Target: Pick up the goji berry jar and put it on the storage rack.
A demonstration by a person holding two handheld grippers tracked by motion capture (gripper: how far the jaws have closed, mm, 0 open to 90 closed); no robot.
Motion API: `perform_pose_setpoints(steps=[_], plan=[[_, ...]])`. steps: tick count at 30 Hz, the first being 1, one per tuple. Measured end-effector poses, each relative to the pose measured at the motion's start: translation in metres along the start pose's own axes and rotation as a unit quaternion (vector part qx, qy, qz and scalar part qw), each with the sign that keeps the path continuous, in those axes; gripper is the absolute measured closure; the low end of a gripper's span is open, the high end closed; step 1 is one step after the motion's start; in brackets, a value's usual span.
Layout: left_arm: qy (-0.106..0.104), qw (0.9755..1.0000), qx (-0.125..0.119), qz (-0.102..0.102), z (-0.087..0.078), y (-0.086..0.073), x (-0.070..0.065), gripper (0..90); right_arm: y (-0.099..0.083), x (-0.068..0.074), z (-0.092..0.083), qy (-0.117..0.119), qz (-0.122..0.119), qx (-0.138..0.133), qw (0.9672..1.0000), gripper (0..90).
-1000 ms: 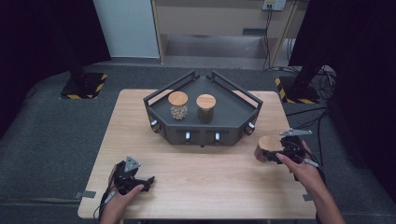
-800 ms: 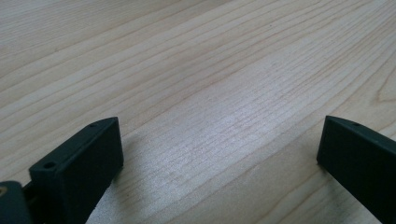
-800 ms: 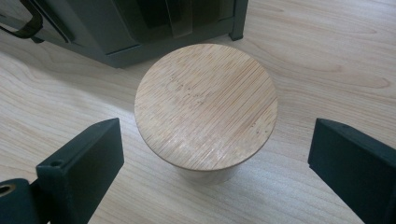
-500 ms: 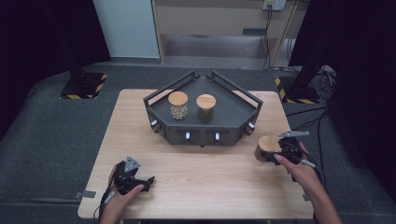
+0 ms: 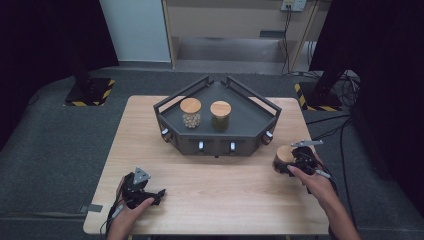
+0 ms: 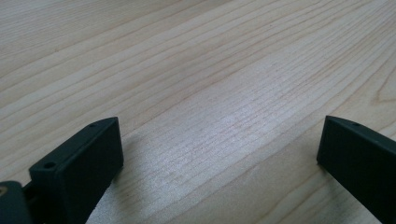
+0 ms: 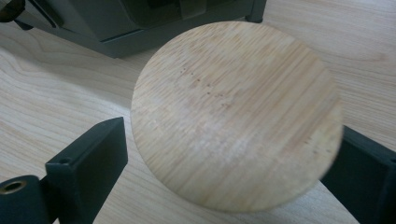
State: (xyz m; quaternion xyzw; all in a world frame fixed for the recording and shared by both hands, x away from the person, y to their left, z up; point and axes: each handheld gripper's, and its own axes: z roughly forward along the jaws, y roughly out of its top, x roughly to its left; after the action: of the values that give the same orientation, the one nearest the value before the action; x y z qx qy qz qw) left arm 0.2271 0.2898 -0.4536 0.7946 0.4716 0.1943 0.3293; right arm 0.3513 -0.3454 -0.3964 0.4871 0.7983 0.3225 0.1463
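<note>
A jar with a round wooden lid (image 5: pixel 284 153) (image 7: pixel 236 112) stands on the table at the right, just off the front right corner of the dark tray (image 5: pixel 250 142). My right gripper (image 5: pixel 281 165) (image 7: pixel 233 140) reaches around it from the near side. Its jaws have just been closing with the jar between them. The left jaw still stands a little off the lid's edge, while the right jaw sits under the lid's rim. My left gripper (image 5: pixel 159 192) (image 6: pixel 219 144) rests wide open near the front left of the table, over bare wood.
The dark tray (image 7: pixel 112 28) on short legs holds two wooden-lidded jars, one with pale round contents (image 5: pixel 190 113) and one with dark contents (image 5: pixel 220 115). The wooden table (image 5: pixel 225 190) has its front edge just behind both hands. Black stands and cables lie on the floor around.
The right gripper has shifted slightly left onto the jar and its jaws have narrowed around it. The left gripper has kept still.
</note>
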Motion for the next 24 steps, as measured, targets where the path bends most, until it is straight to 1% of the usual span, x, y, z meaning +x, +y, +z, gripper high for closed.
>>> perform_pose_setpoints(steps=[3, 8, 13, 20, 24], plan=[[0.000, 1.0000, 0.000, 0.000, 0.000, 0.000, 0.000, 0.0, 0.001, 0.001, 0.003, -0.001, 0.000, 0.002, 1.0000, 8.5], [0.000, 1.0000, 0.000, 0.000, 0.000, 0.000, 0.000, 0.0, 0.002, 0.003, 0.008, -0.010, -0.002, 0.007, 0.9999, 13.3], [0.000, 1.0000, 0.000, 0.000, 0.000, 0.000, 0.000, 0.0, 0.000, 0.006, 0.012, -0.015, -0.003, -0.002, 0.9999, 17.4], [0.000, 1.0000, 0.000, 0.000, 0.000, 0.000, 0.000, 0.0, -0.002, 0.010, 0.013, -0.028, -0.008, -0.005, 0.9996, 23.6], [0.000, 1.0000, 0.000, 0.000, 0.000, 0.000, 0.000, 0.0, -0.004, 0.012, 0.013, -0.034, -0.010, -0.007, 0.9994, 25.3]])
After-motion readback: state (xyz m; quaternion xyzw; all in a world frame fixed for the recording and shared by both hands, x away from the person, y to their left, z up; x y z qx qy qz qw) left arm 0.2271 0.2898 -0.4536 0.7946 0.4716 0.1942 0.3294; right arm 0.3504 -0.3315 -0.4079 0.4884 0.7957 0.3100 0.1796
